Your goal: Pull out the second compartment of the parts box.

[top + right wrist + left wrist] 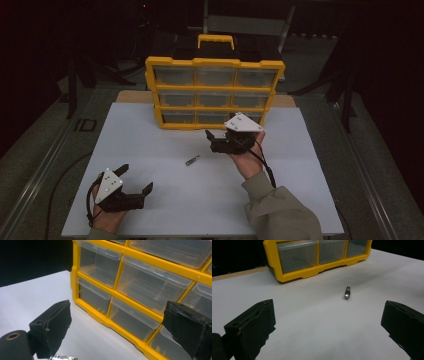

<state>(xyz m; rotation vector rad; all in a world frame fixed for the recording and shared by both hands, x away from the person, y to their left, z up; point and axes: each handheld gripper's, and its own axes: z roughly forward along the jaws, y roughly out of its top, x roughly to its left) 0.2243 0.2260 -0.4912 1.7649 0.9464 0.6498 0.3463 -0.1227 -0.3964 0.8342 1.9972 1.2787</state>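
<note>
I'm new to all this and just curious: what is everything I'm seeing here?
Drawer cabinet: one, yellow frame with nine clear drawers, upright at the table's far edge.
Small metal piece: one, silvery, lying on the table between the two grippers.
Table: one, white top.
Left gripper: one, black fingers open, near the table's front left corner.
Right gripper: one, black, open, facing the cabinet's lower drawers.
Sleeve: one, beige, lower right.
</note>
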